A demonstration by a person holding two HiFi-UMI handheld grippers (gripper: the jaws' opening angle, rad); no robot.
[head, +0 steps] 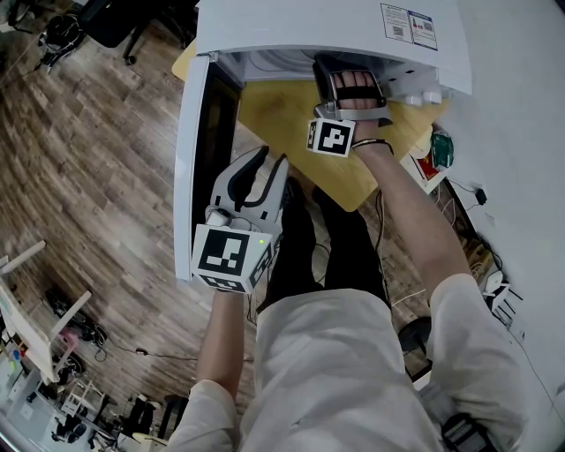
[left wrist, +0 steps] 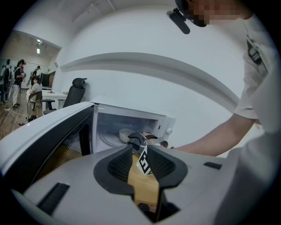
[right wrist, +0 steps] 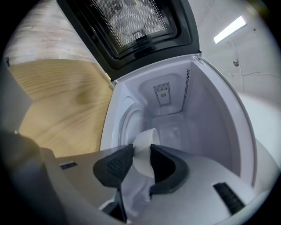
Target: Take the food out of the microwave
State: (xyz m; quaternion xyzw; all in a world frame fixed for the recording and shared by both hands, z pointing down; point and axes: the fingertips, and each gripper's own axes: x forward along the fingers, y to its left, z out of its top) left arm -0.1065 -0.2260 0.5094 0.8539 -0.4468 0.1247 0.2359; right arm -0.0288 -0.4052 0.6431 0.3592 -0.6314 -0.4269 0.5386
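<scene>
**Yellow table, open microwave, bowl in my right tongs**

Wood-plank floor (head: 88,159) lay under me, and the yellow wooden table (head: 291,115) stood just ahead with the white microwave (head: 309,26) on it. Nearest me, my left tongs (head: 272,159) hung beside the microwave door (head: 190,159), which stood wide open on the left. Their jaws were narrowly apart with nothing between them, only table wood showing through the gap. Further in, my right tongs (right wrist: 141,151) were inside the microwave cavity. Their pads were closed on the rim of a white bowl (right wrist: 145,140). The bowl sat on the glass turntable (right wrist: 120,125), toward the front of the cavity. What it held I could not see. Beyond it, the rear wall showed a patch of vent holes (right wrist: 161,93).
</scene>
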